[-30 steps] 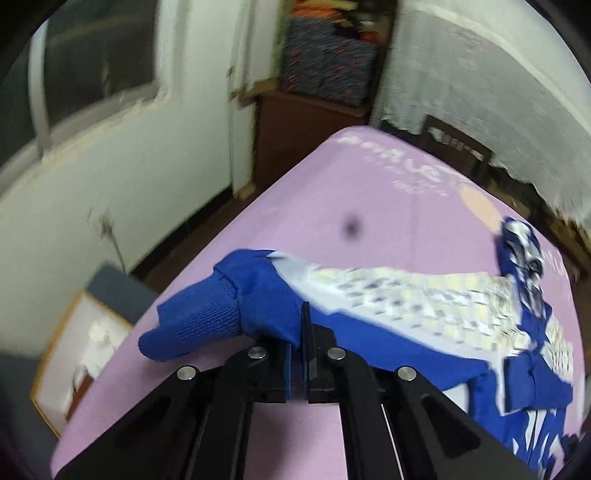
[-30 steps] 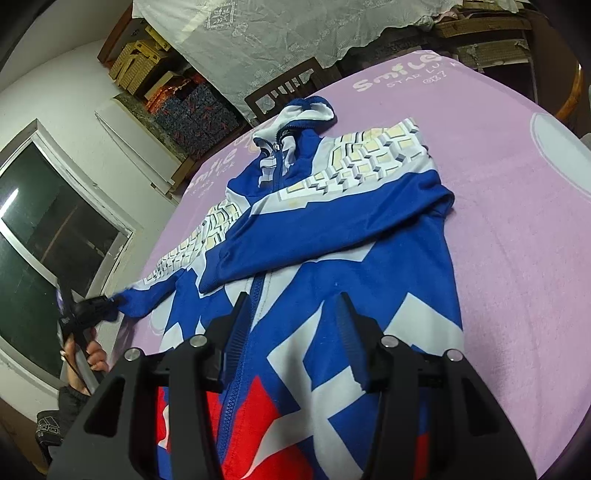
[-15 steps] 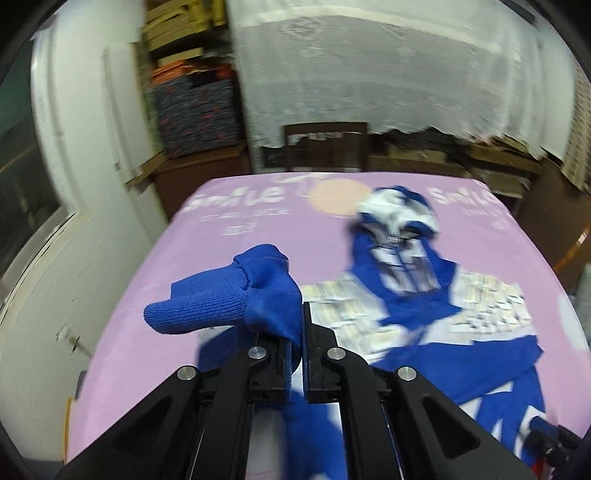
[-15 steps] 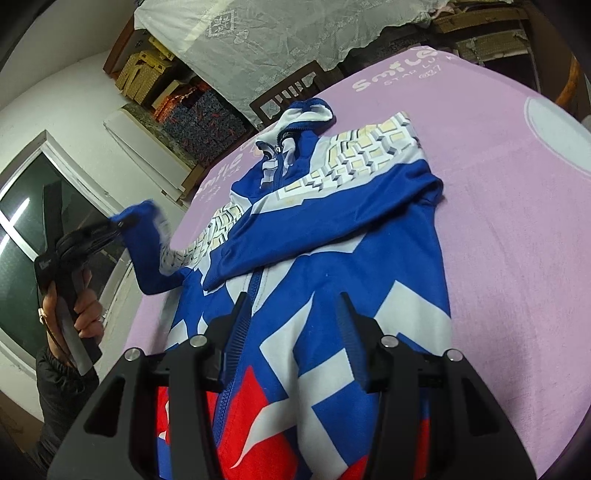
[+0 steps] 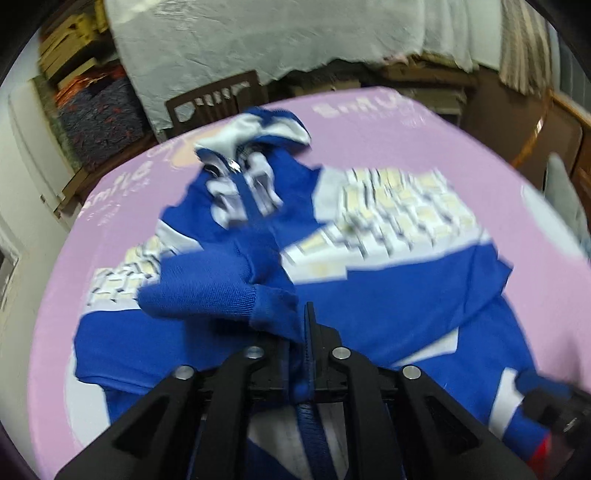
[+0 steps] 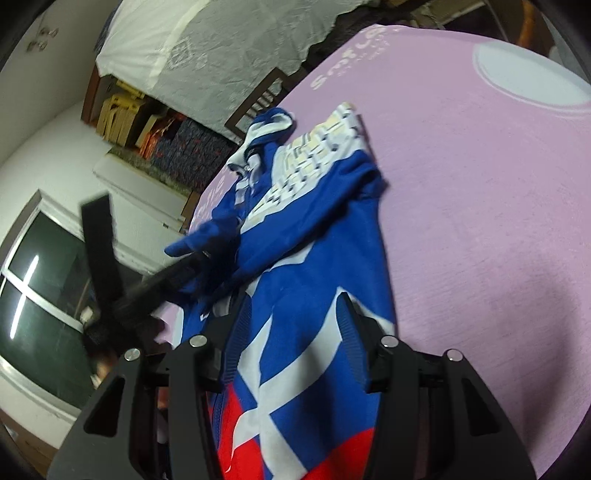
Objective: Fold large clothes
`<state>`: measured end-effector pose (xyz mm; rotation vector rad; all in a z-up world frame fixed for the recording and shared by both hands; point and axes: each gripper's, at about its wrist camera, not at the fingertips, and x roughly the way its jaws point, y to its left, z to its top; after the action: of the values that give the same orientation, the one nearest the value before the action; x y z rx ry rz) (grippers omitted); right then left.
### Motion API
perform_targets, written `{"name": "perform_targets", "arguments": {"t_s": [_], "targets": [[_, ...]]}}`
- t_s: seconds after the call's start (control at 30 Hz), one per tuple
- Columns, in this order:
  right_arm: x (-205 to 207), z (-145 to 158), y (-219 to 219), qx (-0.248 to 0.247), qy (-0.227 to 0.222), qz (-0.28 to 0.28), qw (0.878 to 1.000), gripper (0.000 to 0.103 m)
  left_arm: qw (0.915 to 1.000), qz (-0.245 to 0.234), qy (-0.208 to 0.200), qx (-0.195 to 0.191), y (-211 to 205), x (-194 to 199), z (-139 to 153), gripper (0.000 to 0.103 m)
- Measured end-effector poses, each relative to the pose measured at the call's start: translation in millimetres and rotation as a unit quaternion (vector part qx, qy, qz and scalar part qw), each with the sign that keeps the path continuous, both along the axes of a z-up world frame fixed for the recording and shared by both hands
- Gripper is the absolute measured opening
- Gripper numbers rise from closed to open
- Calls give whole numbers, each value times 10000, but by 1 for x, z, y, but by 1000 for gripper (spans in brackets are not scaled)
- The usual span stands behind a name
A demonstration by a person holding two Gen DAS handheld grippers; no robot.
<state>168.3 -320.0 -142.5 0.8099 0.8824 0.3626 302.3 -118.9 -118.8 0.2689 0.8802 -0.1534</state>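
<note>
Your left gripper (image 5: pixel 301 325) is over the left half of the jacket (image 5: pixel 388 295), which lies front-up on the pink tablecloth (image 5: pixel 424 140) with its hood (image 5: pixel 255 129) toward the far edge. The blue ribbed cuff (image 5: pixel 199 291) of the left sleeve sticks out to the left of the gripper's fingers (image 5: pixel 309 317), and a strip of blue sleeve cloth runs down through the narrow slot between them. The jaws have just been opening a little; they stand only slightly apart, and with the picture smeared you cannot tell whether the pads still press on the cloth. The sleeve is brought in over the chest, above the other sleeve, which lies folded across the front with its white and cream checks uppermost.

From your right wrist view, the same left gripper (image 6: pixel 201 254) comes in from the window (image 6: pixel 40 295) side with the cuff at its tip, over the jacket's near left edge.

Your right gripper (image 6: pixel 295 325) hangs above the lower front of the jacket, over the red, white and blue panels beside the zip (image 6: pixel 231 354). Its jaws stand moderately wide with nothing pinched; the cloth lies flat beneath them.

Beyond the table's far edge stands a dark wooden chair (image 5: pixel 218 99) in front of a white lace cloth (image 5: pixel 280 33).
</note>
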Motion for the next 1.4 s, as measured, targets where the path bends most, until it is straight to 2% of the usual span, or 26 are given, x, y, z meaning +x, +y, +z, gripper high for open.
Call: {"name": "perform_targets", "arguments": {"t_s": [0.03,0.07,0.17,0.27,0.33,0.4,0.5,0.57,0.67,0.77,0.8,0.9,0.97,1.03,1.07,1.13,1.2,1.27,1.33,1.4], "targets": [[0,-1,-2,22,25,-27,10000,48,10000,-33,40,21,-1,-1,-3,41],[1,-1,-2,32,37,-36,10000,48,10000,-15,6,45,1,-4,-2,60],[1,-1,-3,22,40,-32,10000,49,9990,10,-386,231,9,-18,12,77],[2,1,-1,8,-13,-14,10000,55,9970,19,-739,237,31,-36,34,88],[1,3,-1,-30,-74,-48,10000,56,9955,89,-915,209,50,-45,46,91],[0,5,-1,-99,-118,-77,9999,57,9934,320,-1073,243,79,-51,55,92],[-1,18,7,-436,-182,-17,9989,57,9921,643,-1043,266,122,-53,54,92],[2,35,19,-652,-253,208,9973,57,9923,783,-921,284,149,-57,45,92],[13,64,51,-1282,-442,685,9884,60,9934,808,-740,332,173,-60,28,92],[26,83,102,-2227,-753,1284,9635,64,9946,836,-534,289,184,-52,14,92],[34,85,124,-2550,-860,1539,9507,64,9947,864,-491,268,186,-46,11,92],[52,80,167,-3174,-975,1871,9245,64,9954,856,-428,58,189,-31,9,92],[66,76,182,-3392,-1000,1894,9160,64,9949,870,-503,41,187,-25,11,92],[82,72,193,-3517,-996,1818,9129,63,9936,972,-576,88,187,-18,10,92],[88,71,194,-3550,-997,1776,9124,57,9925,1086,-554,123,190,-13,7,87],[102,67,195,-3558,-954,1684,9143,17,9914,1266,-343,46,199,-7,-2,78],[112,65,188,-3413,-909,1542,9228,15,9900,1398,-138,-139,210,-4,-8,75],[113,71,169,-3133,-962,1267,9362,14,9886,1462,-89,-334,218,-6,-7,74],[112,75,145,-2781,-926,978,9511,13,9885,1482,-128,-280,218,-10,-6,73],[113,68,116,-2399,-692,662,9661,13,9887,1479,-131,-219,215,-11,-7,72]]}}
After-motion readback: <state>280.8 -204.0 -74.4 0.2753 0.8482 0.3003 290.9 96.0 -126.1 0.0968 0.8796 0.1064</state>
